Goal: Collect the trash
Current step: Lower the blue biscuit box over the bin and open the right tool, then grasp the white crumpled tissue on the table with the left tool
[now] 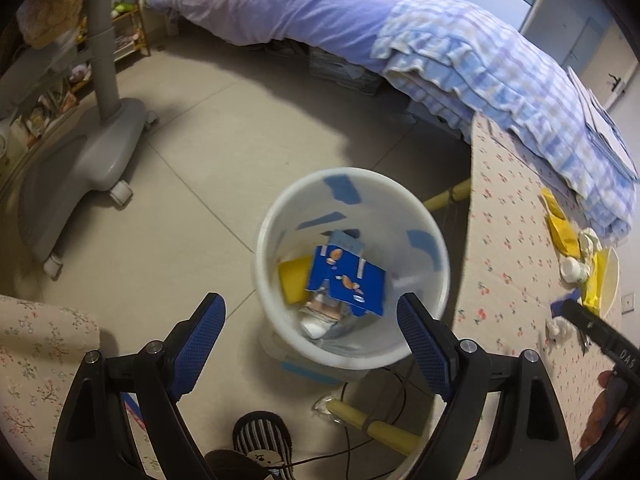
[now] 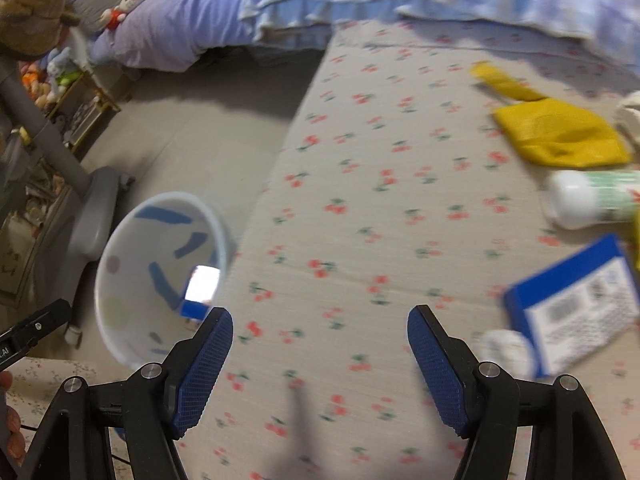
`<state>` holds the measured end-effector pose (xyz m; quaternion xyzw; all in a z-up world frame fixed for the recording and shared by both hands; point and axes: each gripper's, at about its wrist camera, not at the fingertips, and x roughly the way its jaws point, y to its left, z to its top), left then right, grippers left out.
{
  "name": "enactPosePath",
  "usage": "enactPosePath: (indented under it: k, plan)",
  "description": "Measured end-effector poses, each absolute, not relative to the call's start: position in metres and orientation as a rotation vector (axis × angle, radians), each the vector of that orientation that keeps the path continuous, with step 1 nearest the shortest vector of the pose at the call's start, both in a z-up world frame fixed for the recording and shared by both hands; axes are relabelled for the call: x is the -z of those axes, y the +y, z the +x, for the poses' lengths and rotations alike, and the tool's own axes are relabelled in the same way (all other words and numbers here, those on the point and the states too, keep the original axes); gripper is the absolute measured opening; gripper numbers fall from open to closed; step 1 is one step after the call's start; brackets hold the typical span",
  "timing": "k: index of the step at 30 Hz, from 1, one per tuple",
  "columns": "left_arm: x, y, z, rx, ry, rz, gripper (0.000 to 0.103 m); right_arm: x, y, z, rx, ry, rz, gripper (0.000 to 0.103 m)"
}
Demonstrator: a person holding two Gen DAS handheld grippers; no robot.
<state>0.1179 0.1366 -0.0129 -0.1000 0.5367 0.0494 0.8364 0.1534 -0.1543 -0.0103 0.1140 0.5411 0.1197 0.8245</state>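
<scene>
A white trash bin (image 1: 276, 216) stands on the floor beside the cherry-print table (image 1: 508, 240). Inside it lie a blue carton (image 1: 346, 280), a yellow piece (image 1: 294, 280) and other scraps. My left gripper (image 1: 310, 320) is open and empty above the bin's near rim. My right gripper (image 2: 320, 352) is open and empty over the table (image 2: 380, 200). On the table, to its right, lie a blue box (image 2: 576, 304), a white bottle (image 2: 588, 200), a yellow wrapper (image 2: 556, 132) and a white crumpled wad (image 2: 508, 348). The bin (image 2: 120, 240) shows at the left.
A bed with a purple sheet (image 1: 288, 12) and a checked blanket (image 1: 500, 80) runs along the far side. A grey wheeled stand (image 1: 96, 140) is on the floor at left. A floral cushion (image 1: 40, 368) is at the lower left. Yellow table legs (image 1: 380, 428) and a cable lie below.
</scene>
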Motion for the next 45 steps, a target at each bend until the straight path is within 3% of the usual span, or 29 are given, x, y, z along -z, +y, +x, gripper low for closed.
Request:
enactPosePath:
  k: [14, 36, 39, 43, 45]
  plan:
    - [0.012, 0.05, 0.125, 0.041, 1.167, -0.153, 0.089, -0.014, -0.27, 0.123, -0.095, 1.102, 0.293, 0.077]
    - [0.034, -0.121, 0.125, 0.372, 1.207, -0.128, 0.088, -0.001, -0.405, 0.069, 0.099, 1.126, 0.358, 0.077]
    - [0.038, -0.135, 0.127, 0.424, 1.194, -0.151, 0.073, -0.001, -0.418, 0.065, 0.115, 1.127, 0.368, 0.077]
    - [0.046, -0.145, 0.133, 0.441, 1.195, -0.188, 0.061, 0.0, -0.427, 0.064, 0.126, 1.129, 0.373, 0.077]
    - [0.052, -0.146, 0.137, 0.442, 1.206, -0.207, 0.047, 0.001, -0.43, 0.065, 0.128, 1.132, 0.374, 0.077]
